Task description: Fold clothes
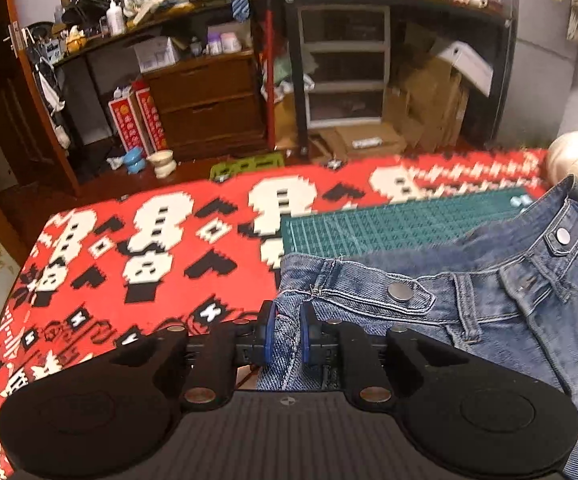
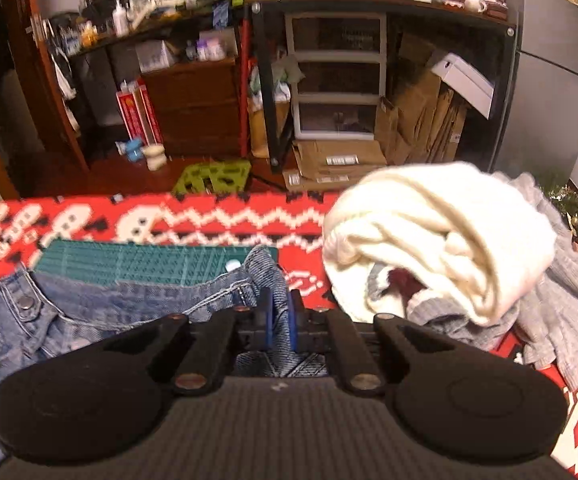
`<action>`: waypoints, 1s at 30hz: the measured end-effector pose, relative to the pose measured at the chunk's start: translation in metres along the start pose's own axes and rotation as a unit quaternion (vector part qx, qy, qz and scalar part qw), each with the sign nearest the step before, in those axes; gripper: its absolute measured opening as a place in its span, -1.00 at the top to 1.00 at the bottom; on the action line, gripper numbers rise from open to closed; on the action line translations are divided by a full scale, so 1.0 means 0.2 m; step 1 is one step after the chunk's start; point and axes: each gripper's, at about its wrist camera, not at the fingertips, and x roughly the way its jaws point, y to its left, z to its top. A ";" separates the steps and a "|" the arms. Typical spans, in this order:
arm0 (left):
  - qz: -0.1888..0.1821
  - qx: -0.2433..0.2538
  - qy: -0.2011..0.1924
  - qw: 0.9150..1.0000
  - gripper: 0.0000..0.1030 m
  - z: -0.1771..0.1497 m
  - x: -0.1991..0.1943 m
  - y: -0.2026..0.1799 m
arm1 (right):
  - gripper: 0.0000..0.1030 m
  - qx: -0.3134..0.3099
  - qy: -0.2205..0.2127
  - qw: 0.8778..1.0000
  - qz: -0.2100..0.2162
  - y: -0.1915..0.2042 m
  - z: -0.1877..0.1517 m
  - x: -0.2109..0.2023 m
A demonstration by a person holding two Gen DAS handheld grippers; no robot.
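Observation:
A pair of blue jeans [image 1: 489,304] lies waistband up over the red patterned blanket [image 1: 129,264], with two metal buttons showing. My left gripper [image 1: 288,320] is shut on the jeans' left waistband corner, denim pinched between its blue pads. In the right wrist view the same jeans [image 2: 137,300] stretch to the left, and my right gripper [image 2: 279,312] is shut on the right waistband corner. Both grippers hold the waistband a little above the blanket.
A green cutting mat [image 1: 389,224] lies on the blanket behind the jeans. A heap of cream [image 2: 441,236] and grey knitwear [image 2: 561,292] sits right of the right gripper. Beyond the blanket's far edge are shelves, drawers [image 2: 337,76] and cardboard boxes [image 2: 421,116].

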 end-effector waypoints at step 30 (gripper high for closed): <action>-0.188 -0.041 0.081 0.978 0.36 -0.60 -0.85 -0.34 | 0.43 -0.040 0.103 0.986 0.123 0.39 -0.77 -0.94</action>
